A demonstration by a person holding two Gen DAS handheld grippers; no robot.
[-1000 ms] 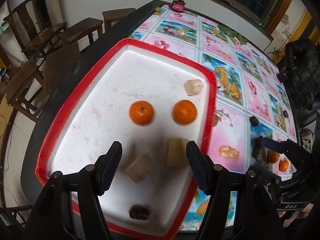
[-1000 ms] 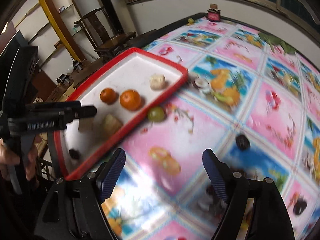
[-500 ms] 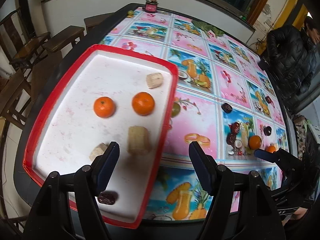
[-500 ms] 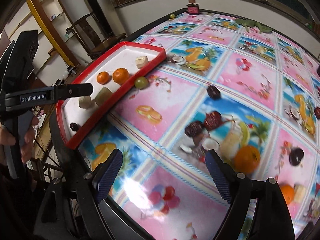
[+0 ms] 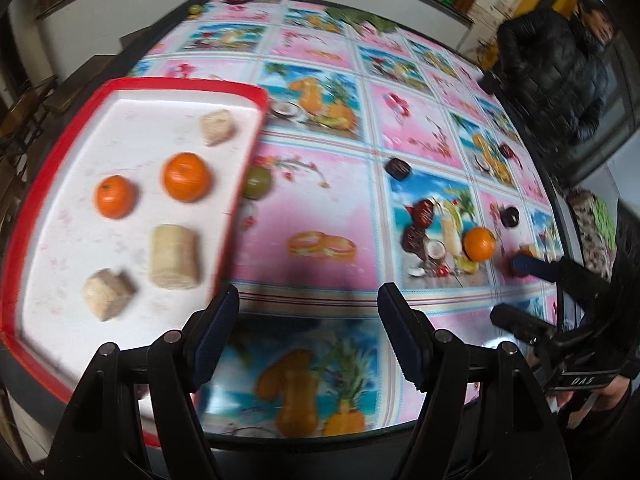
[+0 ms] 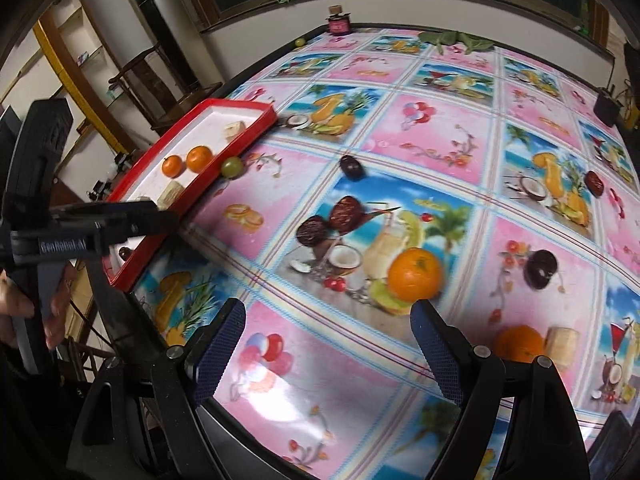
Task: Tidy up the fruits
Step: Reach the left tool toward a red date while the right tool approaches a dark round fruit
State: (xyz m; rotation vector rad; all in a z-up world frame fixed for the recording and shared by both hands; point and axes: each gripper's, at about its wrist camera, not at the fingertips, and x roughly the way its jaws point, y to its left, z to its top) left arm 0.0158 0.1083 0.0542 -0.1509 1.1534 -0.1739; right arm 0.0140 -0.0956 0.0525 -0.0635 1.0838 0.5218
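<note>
A fruit-printed tablecloth [image 6: 420,136] is spread under a red-rimmed tray [image 5: 60,128] where two oranges [image 5: 186,177] are kept, a green fruit [image 5: 257,182] is lodged against its rim, loose oranges [image 6: 416,274] and dark fruits [image 6: 351,167] are scattered, and nothing is held between the parted jaws of the left gripper [image 5: 308,332] and right gripper [image 6: 328,350].

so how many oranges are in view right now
4: two on the red tray, a smaller one beside a bigger one; two on the tablecloth, one beside the right gripper, one behind its finger.

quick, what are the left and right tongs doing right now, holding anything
Left tongs: open, holding nothing.
Right tongs: open, holding nothing.
</note>
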